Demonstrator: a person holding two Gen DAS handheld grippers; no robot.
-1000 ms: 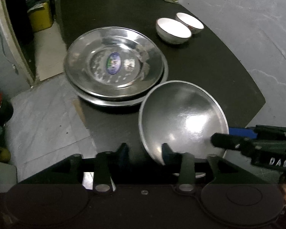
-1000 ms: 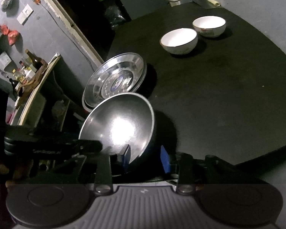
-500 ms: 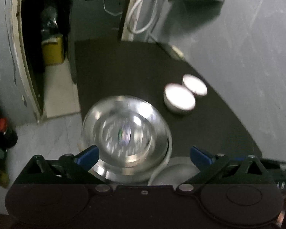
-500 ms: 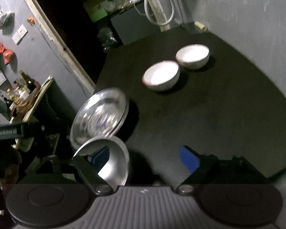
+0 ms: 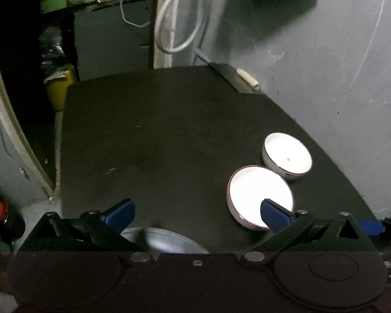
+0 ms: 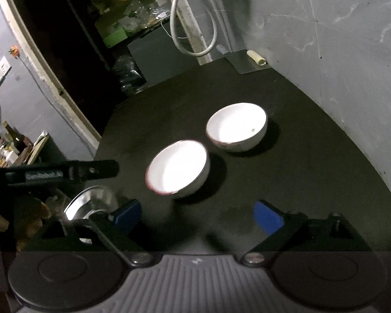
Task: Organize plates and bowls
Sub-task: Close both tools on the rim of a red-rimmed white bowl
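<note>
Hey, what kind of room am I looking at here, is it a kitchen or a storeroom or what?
Probably a dim, makeshift home kitchen or utility corner. A dark table carries two white bowls and steel plates, bottles crowd a shelf by the doorway, and a hose hangs on the bare grey wall.

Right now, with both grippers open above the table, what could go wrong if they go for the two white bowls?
The near white bowl and the far white bowl stand almost rim to rim, so a finger pushed between them may knock one. The metal plates lie at the table edge, close below the left gripper; a bump could slide them off. The right gripper works close beside it, so they may collide.
</note>
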